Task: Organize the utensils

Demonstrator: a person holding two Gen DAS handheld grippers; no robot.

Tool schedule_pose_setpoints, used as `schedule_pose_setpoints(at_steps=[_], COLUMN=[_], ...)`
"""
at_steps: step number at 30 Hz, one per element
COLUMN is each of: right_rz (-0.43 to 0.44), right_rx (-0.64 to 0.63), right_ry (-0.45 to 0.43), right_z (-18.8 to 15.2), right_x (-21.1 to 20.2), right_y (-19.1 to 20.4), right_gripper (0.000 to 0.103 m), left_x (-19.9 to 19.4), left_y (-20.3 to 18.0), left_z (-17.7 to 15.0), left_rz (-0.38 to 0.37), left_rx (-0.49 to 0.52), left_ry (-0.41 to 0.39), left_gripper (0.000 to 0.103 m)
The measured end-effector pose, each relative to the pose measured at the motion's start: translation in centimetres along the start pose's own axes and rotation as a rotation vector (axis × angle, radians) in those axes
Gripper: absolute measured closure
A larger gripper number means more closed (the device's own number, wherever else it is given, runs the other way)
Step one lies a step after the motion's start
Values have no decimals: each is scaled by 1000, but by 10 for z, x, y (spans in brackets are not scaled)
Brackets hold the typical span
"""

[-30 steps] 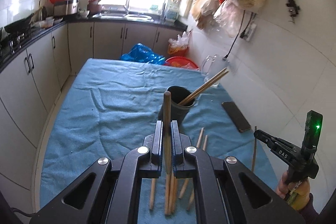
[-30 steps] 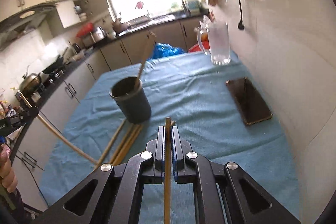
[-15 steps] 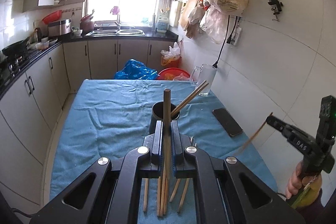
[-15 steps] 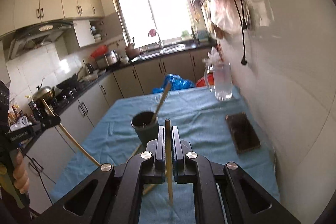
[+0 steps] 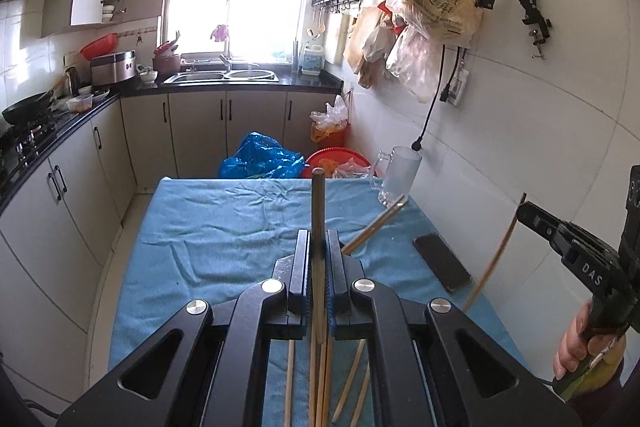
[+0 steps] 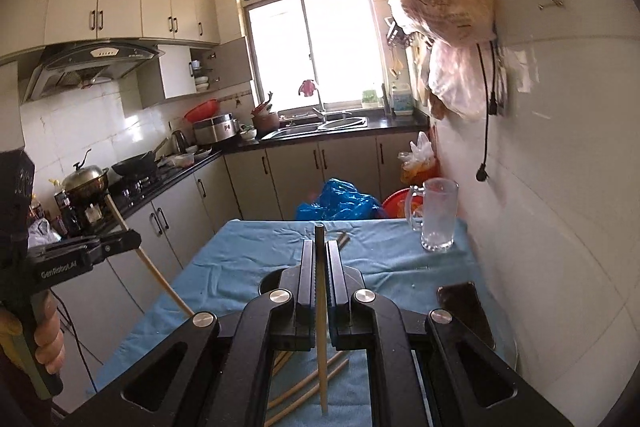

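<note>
My left gripper (image 5: 318, 247) is shut on a wooden chopstick (image 5: 318, 203) that stands upright between its jaws, high above the table. My right gripper (image 6: 319, 255) is shut on another chopstick (image 6: 321, 339), also upright. Each gripper shows in the other's view: the right gripper (image 5: 524, 213) at the right edge, the left gripper (image 6: 132, 239) at the left. The dark holder cup (image 6: 270, 281) sits mostly hidden behind the jaws, with chopsticks (image 5: 376, 225) leaning out of it. Several loose chopsticks (image 5: 352, 383) lie on the blue cloth (image 5: 224, 227) below.
A black phone (image 5: 442, 261) lies on the cloth near the tiled wall on the right. A glass mug (image 5: 394, 181) stands at the far right corner. Cabinets and a stove run along the left. Bags and a red basin (image 5: 336, 161) sit beyond the table.
Both grippers have risen well above the table, each with its chopstick. The cup and the loose chopsticks now lie lower and farther off in both views.
</note>
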State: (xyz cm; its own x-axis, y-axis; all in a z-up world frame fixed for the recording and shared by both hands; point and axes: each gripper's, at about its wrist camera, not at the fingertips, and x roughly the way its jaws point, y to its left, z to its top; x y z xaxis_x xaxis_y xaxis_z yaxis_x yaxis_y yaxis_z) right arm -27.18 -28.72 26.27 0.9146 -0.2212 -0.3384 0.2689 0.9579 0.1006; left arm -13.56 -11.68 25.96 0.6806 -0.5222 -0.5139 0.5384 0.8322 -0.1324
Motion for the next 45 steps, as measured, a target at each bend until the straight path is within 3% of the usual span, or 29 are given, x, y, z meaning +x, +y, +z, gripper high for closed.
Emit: schedule_pose_setpoints(at_steps=[8, 12, 15, 16, 21, 26, 29, 33, 35, 36, 41, 45], right_rz=[16, 56, 79, 76, 59, -5, -43, -73, -84, -86, -109, -104], right_rx=[-32, -44, -28, -15, 39, 30, 11, -12, -10, 2, 14, 26], right_ry=[-1, 154, 365, 404, 539, 596, 623, 652, 661, 671, 689, 727], right_z=[20, 15, -25, -37, -102, -131, -144, -160, -165, -168, -172, -182], right_x=[11, 45, 90, 101, 140, 152, 158, 165, 168, 171, 154, 129], right_y=[11, 9, -4, -10, -35, -58, -65, -67, -67, -68, -70, -74], right_gripper=[102, 99, 66, 66, 66, 66, 66, 66, 80, 98, 102, 101], left_x=[7, 11, 16, 18, 31, 28, 40, 88, 114, 126, 192, 217], left_y=[3, 7, 13, 17, 49, 80, 95, 111, 121, 124, 127, 124], left_z=[28, 29, 20, 16, 0, -1, -9, -37, -49, -55, -84, -102], left_rz=[-12, -31, -39, -42, -77, -85, -61, -3, -1, -6, 42, 61], left_rx=[-9, -37, -46, -54, -122, -115, -104, -86, -112, -136, -155, -157], left_ry=[-18, -12, 9, 23, 134, 234, 337, 498, 545, 569, 644, 670], left_gripper=[97, 97, 97, 97, 97, 97, 97, 96, 96, 97, 97, 97])
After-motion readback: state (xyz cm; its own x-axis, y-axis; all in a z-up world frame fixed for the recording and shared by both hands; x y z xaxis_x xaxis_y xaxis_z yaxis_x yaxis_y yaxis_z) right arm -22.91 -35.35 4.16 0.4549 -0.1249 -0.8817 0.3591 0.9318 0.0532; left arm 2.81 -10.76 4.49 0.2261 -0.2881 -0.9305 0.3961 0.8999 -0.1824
